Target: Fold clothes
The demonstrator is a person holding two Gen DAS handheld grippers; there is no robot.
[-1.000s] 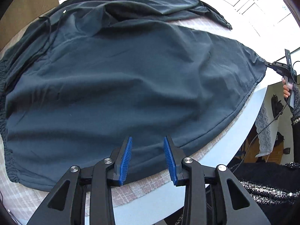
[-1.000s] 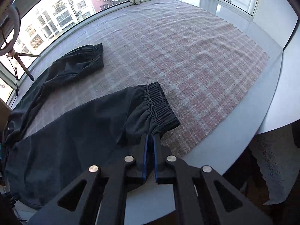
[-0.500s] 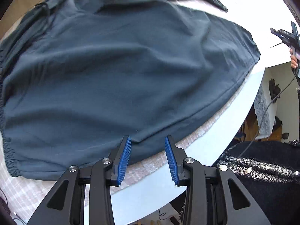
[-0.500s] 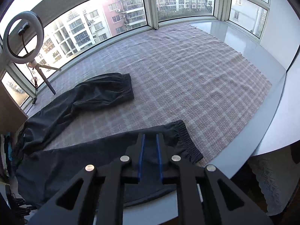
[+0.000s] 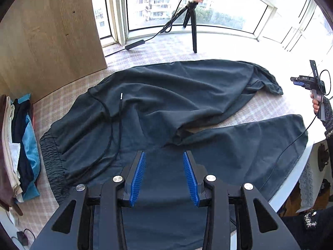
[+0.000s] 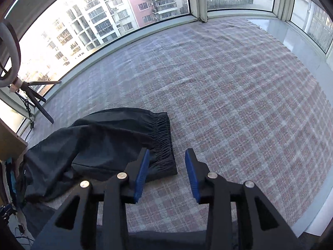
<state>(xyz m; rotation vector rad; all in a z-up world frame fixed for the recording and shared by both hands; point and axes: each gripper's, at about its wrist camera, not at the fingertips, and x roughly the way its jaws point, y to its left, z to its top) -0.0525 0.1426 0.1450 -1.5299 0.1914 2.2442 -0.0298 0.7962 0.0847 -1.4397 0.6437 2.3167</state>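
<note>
Dark teal trousers (image 5: pixel 166 108) lie spread on the plaid cloth, waistband (image 5: pixel 52 162) at the left, both legs running right. A drawstring (image 5: pixel 116 123) lies on top near the waist. My left gripper (image 5: pixel 164 158) is open and empty, raised above the near leg. My right gripper (image 6: pixel 166 158) is open and empty, hovering just right of the far leg's elastic cuff (image 6: pixel 163 139). The right gripper also shows in the left wrist view (image 5: pixel 306 82), held above the table beyond the leg ends.
A stack of folded clothes (image 5: pixel 18 145) sits at the left edge. A ring light tripod (image 5: pixel 191 18) stands at the back by the windows. A wooden panel (image 5: pixel 47 35) rises at the back left. The plaid cloth (image 6: pixel 239 104) stretches to the right.
My right gripper let go of the near leg's cuff, opened, and rose toward the far leg's cuff. My left gripper pulled up and back, so the whole trousers now show.
</note>
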